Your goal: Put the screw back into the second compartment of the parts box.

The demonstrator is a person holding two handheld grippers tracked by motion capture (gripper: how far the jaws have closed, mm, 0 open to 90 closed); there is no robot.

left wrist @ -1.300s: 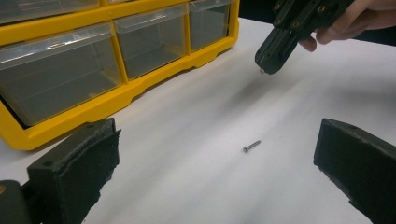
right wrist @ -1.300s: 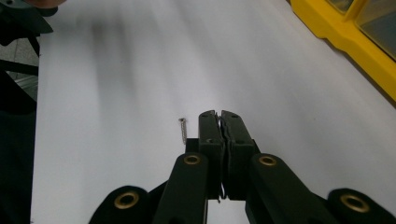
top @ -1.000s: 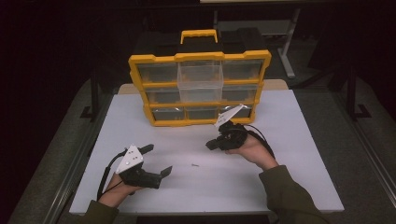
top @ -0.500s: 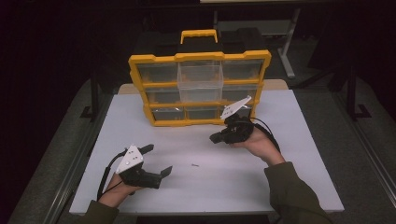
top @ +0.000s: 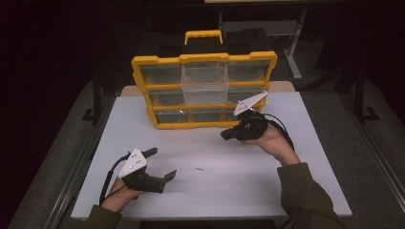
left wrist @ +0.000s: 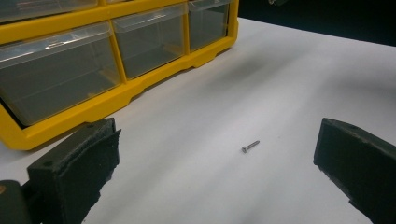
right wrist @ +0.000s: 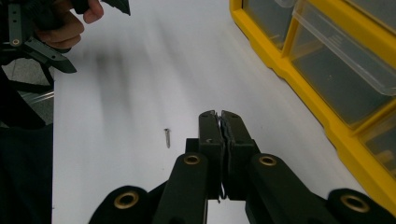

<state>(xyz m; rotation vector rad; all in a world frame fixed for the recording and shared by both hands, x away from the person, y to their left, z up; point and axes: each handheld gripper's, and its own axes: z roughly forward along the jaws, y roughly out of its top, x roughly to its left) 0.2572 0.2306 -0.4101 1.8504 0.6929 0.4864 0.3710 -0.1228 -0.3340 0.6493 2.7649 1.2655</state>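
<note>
A yellow organizer [top: 204,90] with clear drawers stands at the back of the white table [top: 296,186]; one middle drawer [top: 204,78] is pulled out. A small screw [top: 199,168] lies loose on the table's middle. My left gripper [top: 163,163] rests at the front left, jaws spread wide, with the screw [left wrist: 250,146] on the table ahead of them. My right gripper [top: 225,135] hovers just in front of the organizer's lower right drawers, tips pointing left. Its jaws [right wrist: 219,115] are pressed together, and I cannot make out anything between them. The screw [right wrist: 167,137] lies left of those tips.
The organizer's bottom row [left wrist: 93,70] sits close to the left jaw. Its yellow frame [right wrist: 299,79] runs along the right of the right gripper view. The person's left hand [right wrist: 65,32] is at that view's top left. Dark floor surrounds the table.
The right gripper has lifted and drifted back and to the right, closer to the organizer, still shut. The left gripper and the screw have stayed put.
</note>
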